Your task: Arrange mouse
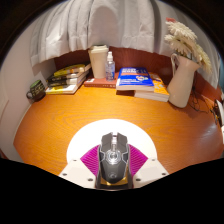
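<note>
A dark grey gaming mouse (113,160) with a scroll wheel sits lengthwise between my gripper's (113,150) two fingers. The magenta pads (92,158) press against both of its sides, so the gripper is shut on the mouse. The mouse's nose points ahead over the wooden table (90,118). A pale rounded surface (82,135) shows just around the mouse and fingers; I cannot tell whether the mouse rests on it or is held above it.
At the table's far side stand a blue book stack (137,80), a yellow-and-dark book pile (66,79), a white box (98,60) with a small bottle (110,68), and a white vase of flowers (182,72) at the right. Bare wood lies between them and the mouse.
</note>
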`<state>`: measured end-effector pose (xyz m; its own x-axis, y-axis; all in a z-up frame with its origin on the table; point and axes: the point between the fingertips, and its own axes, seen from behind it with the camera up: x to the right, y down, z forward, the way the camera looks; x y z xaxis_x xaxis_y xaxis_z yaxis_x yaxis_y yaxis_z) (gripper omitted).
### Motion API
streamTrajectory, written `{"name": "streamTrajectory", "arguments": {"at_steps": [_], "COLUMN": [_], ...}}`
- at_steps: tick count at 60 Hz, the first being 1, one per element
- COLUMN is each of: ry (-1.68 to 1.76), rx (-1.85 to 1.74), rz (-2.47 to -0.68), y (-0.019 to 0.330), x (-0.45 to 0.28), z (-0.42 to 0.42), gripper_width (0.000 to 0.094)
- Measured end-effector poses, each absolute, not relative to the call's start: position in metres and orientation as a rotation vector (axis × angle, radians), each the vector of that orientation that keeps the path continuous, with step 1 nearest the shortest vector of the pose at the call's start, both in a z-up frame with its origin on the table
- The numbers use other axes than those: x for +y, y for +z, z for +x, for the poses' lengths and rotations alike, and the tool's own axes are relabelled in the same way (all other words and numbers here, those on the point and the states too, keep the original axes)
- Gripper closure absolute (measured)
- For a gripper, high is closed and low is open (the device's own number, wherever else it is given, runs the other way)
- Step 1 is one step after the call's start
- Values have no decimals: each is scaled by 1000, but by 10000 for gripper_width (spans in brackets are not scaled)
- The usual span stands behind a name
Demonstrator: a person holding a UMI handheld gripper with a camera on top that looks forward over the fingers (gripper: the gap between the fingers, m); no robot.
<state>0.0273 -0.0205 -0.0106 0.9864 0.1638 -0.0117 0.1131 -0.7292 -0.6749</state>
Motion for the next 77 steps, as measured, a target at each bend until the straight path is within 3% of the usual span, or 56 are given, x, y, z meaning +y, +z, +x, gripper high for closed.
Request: {"name": "streamTrajectory", "arguments": {"at_steps": [5, 13, 15, 19, 21, 35, 45, 54, 77], "ry": [86, 74, 69, 33, 23, 85, 111, 84, 114], "rx": [-153, -131, -113, -82, -71, -16, -14, -37, 21], "rz": [-2382, -2394, -2407, -2393, -2375, -2253, -2183, -2152, -2121], "y": [-11, -13, -11, 5, 18, 132, 191, 216, 227], "x": [-21, -20, -22, -22, -22, -49, -95, -130, -176], "z": [29, 28, 30, 36, 37, 29, 34, 50, 84], "gripper_width": [535, 413, 340, 102, 69, 79, 81, 82, 85]}}
